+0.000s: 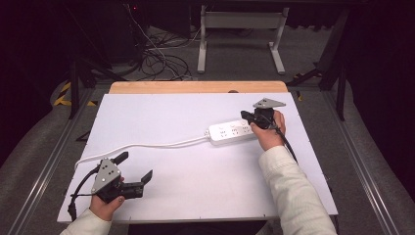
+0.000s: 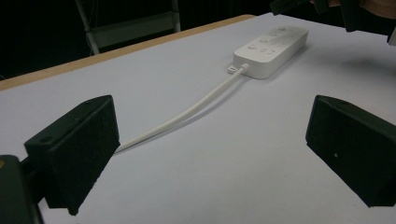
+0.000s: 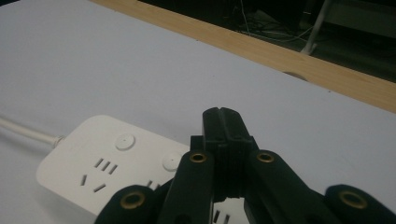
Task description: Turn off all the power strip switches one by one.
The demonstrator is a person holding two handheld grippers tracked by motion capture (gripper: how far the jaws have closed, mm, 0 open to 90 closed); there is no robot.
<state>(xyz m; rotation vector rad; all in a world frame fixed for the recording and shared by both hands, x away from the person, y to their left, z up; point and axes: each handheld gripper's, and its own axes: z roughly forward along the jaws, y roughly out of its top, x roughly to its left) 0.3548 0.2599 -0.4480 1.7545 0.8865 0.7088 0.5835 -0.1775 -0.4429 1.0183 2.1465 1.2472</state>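
Seen from above: one white power strip (image 1: 231, 131) right of centre on the white desk (image 1: 186, 186), one white cable (image 1: 147, 145) curving off toward the lower left. Right hand-held gripper (image 1: 247, 117) over the strip's right end, jaws pressed together, nothing between them. Left hand-held gripper (image 1: 133, 166) at lower left, jaws spread wide, empty. Up close in the right gripper view: round buttons (image 3: 125, 141) and slotted sockets on smooth plastic; wooden desk edge (image 3: 280, 60) behind.

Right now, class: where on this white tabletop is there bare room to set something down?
Bare: the far-left stretch behind the white cable, and the near middle between the left gripper and the sleeve. Crowded: around the white power strip under the shut right gripper.
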